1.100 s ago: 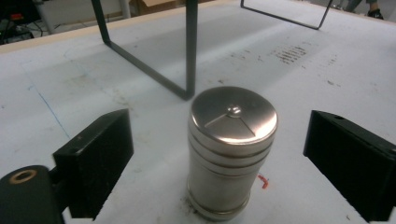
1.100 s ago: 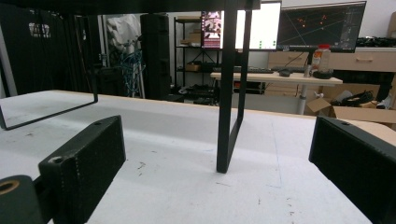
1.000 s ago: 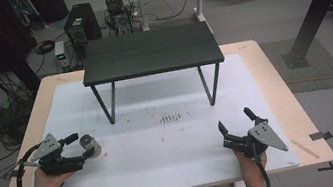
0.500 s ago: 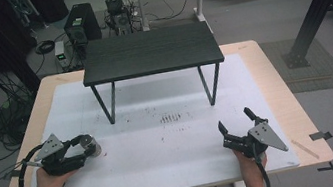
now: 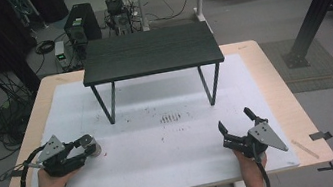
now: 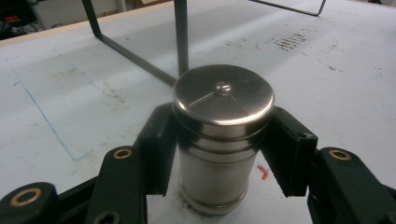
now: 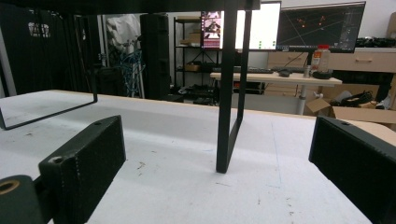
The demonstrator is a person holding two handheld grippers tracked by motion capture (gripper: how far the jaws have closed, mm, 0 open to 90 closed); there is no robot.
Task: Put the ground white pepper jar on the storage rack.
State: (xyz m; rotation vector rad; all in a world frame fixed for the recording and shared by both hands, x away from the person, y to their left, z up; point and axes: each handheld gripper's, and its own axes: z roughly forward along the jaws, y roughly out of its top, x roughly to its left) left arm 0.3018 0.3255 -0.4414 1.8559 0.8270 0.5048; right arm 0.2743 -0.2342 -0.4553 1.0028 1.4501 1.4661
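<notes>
A: Two grippers rest low at the near edge of the white table (image 5: 172,143). What has the left gripper (image 5: 91,147) got?

B: Its jaws have just been closing, and now the pads (image 6: 158,142) press both sides of a steel canister (image 6: 223,135), which stands upright on the table's left side.

A: And the right gripper (image 5: 236,123)?

B: Its jaws are spread wide with nothing between them, well apart from the canister. Farther off stands the small black bench (image 5: 150,51).

Canister (image 5: 93,148) stands upright on table (image 5: 166,169), apparently left-front of stand (image 5: 150,52).
</notes>
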